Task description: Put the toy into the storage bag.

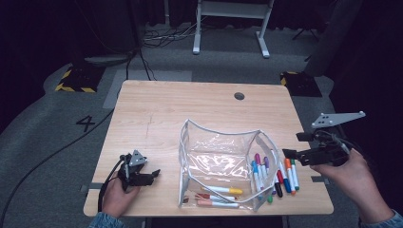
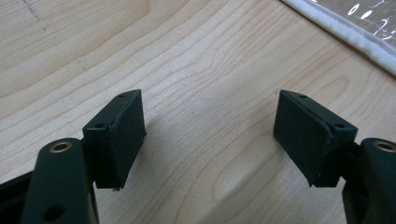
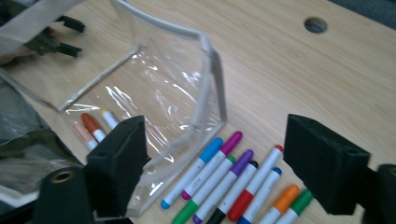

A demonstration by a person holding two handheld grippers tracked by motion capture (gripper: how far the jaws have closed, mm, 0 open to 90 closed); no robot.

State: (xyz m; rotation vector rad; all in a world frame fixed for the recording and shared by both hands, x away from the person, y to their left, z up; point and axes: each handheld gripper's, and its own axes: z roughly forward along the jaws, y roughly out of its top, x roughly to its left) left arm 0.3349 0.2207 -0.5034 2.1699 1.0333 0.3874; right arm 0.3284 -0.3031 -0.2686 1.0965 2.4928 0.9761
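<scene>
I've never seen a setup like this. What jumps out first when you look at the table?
A clear plastic pouch stands open in the middle of the wooden table, with a few markers already inside. Right of it lies a bright row of loose markers. At either side a hand holds a black gripper, left gripper and right gripper, both open and empty.

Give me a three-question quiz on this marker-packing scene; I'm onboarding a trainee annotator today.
1. True or false: the right gripper holds a marker.
2. Where does the yellow-capped marker lie: A) inside the clear pouch, B) beside the pouch, C) near the table's hole?
3. Which side of the pouch do the loose markers lie on in the high view?

Key: 1. False; its jaws are open and empty. 2. A. 3. The right side.
</scene>
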